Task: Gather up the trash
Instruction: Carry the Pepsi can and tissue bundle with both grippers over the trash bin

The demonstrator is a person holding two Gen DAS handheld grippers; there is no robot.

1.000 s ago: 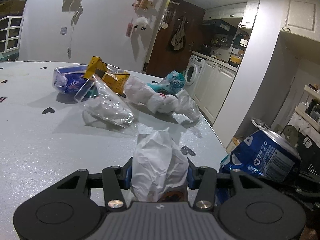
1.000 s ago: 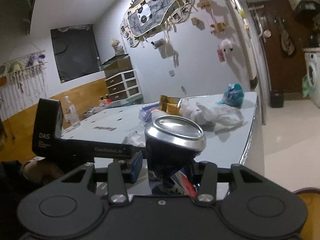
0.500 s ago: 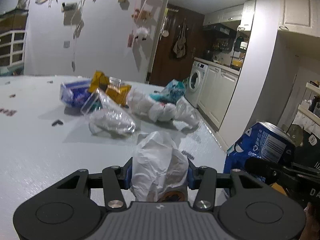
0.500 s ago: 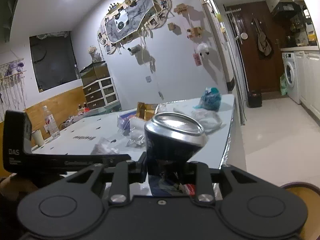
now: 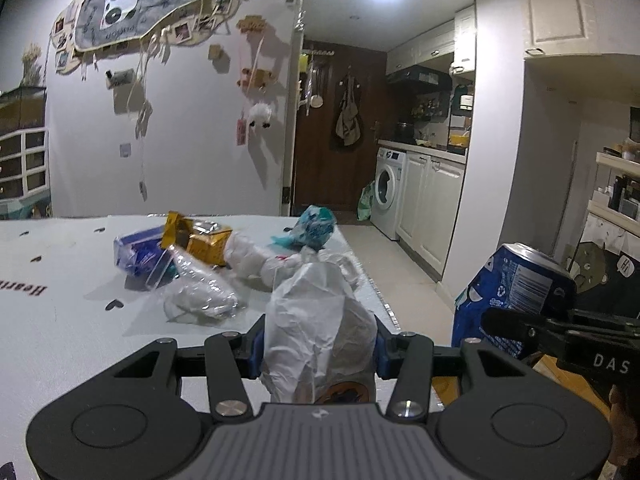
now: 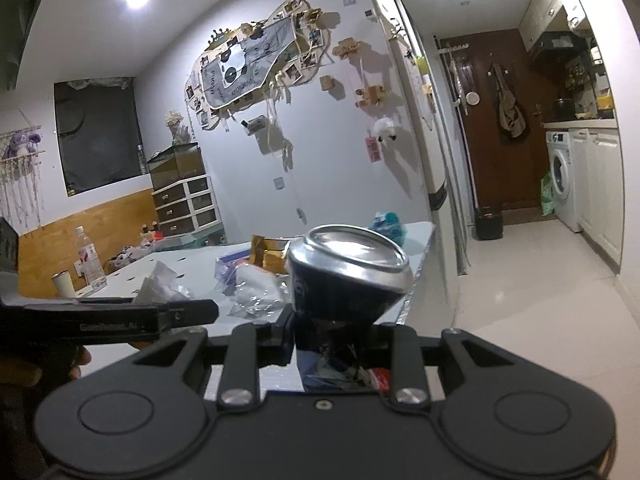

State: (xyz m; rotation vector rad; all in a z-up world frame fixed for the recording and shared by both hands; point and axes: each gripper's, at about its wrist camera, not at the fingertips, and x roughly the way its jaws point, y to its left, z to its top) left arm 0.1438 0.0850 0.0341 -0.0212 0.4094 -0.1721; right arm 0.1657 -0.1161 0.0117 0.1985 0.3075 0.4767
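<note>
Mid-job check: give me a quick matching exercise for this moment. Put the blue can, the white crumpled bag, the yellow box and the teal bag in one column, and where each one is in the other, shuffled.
Things:
1. blue can
2. white crumpled bag
3. yellow box
4. teal bag

Places:
A. at the table's far corner
B. clamped in the left gripper
C. on the table among clear plastic wrappers
D. clamped in the right gripper

Pairs: 1-D, 2-B, 3-C, 4-A

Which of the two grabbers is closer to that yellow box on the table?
Left. The left gripper, clutching crumpled white paper, hangs over the table short of the yellow box; the right gripper holds a can off the table's edge.
</note>
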